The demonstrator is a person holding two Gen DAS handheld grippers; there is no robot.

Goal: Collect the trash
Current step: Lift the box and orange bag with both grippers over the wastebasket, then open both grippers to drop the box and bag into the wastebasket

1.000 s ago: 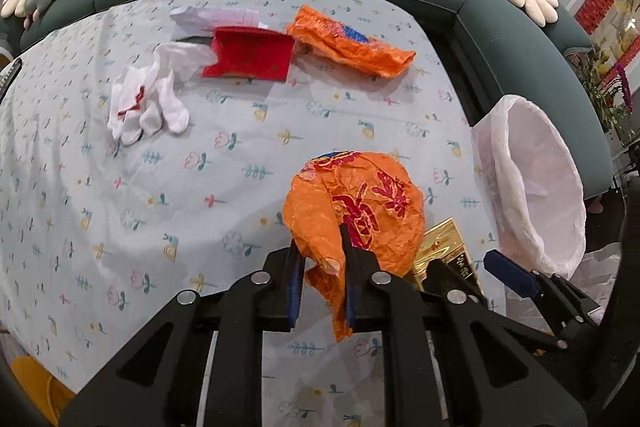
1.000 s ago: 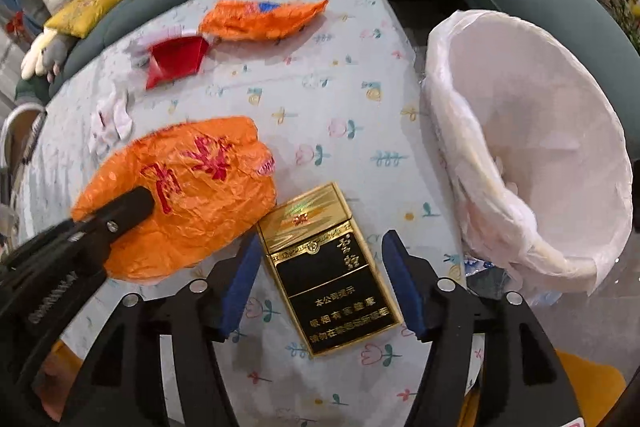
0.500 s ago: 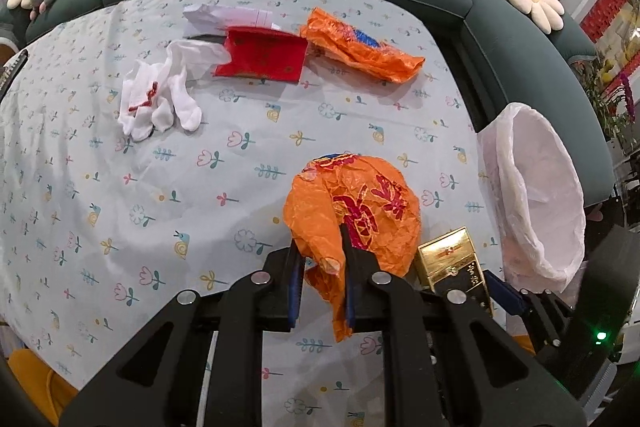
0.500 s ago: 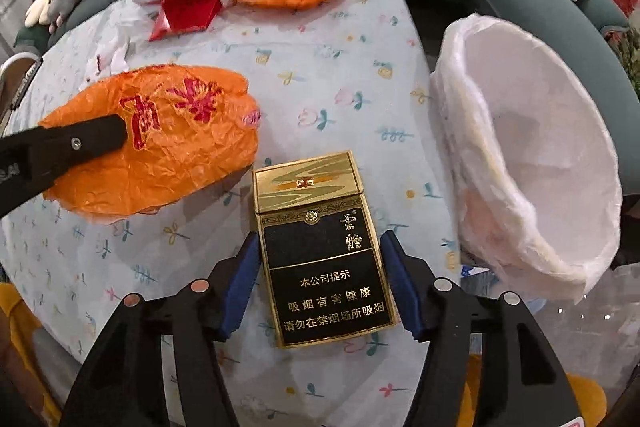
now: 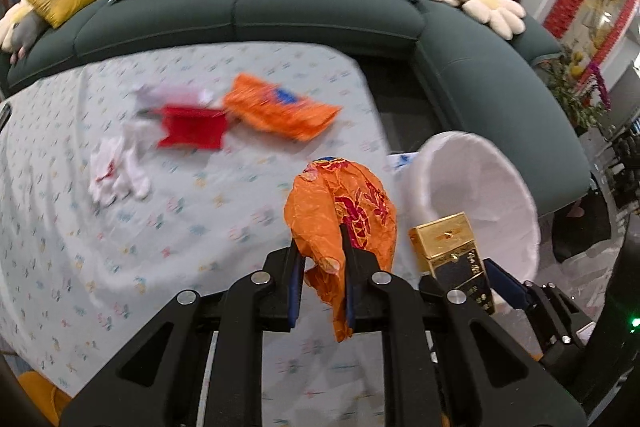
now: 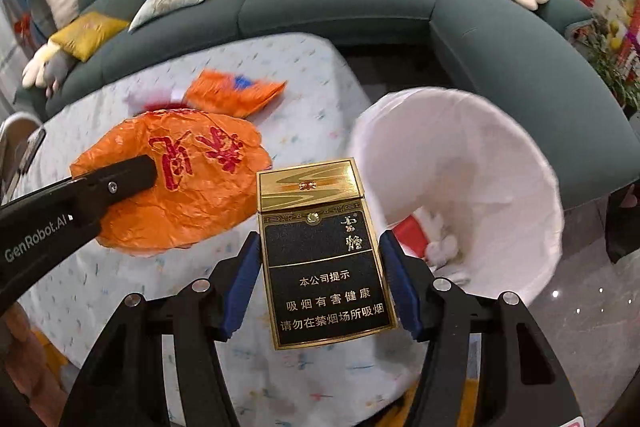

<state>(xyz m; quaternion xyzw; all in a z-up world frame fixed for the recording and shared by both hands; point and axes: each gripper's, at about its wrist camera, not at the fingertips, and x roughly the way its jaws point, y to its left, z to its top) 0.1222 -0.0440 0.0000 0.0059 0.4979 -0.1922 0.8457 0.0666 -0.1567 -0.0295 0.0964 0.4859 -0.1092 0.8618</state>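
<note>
— What are you holding?
— Your left gripper (image 5: pixel 322 267) pinches the orange wrapper (image 5: pixel 340 203); your right gripper (image 6: pixel 322 271) clamps the cigarette box (image 6: pixel 320 251), near the white bin (image 6: pixel 480 155), apparently lifted.

- Orange wrapper (image 6: pixel 176 183): crinkled, glossy plastic film.
- Cigarette box (image 6: pixel 324 251): smooth card, shiny gold foil, matt black panel.
- Bin liner (image 6: pixel 460 163), beside the box: thin white plastic.

We note a floral-clothed table (image 5: pixel 72 227) bearing a red packet (image 5: pixel 192 127), orange wrapper (image 5: pixel 280 111) and white gloves (image 5: pixel 116 175).
</note>
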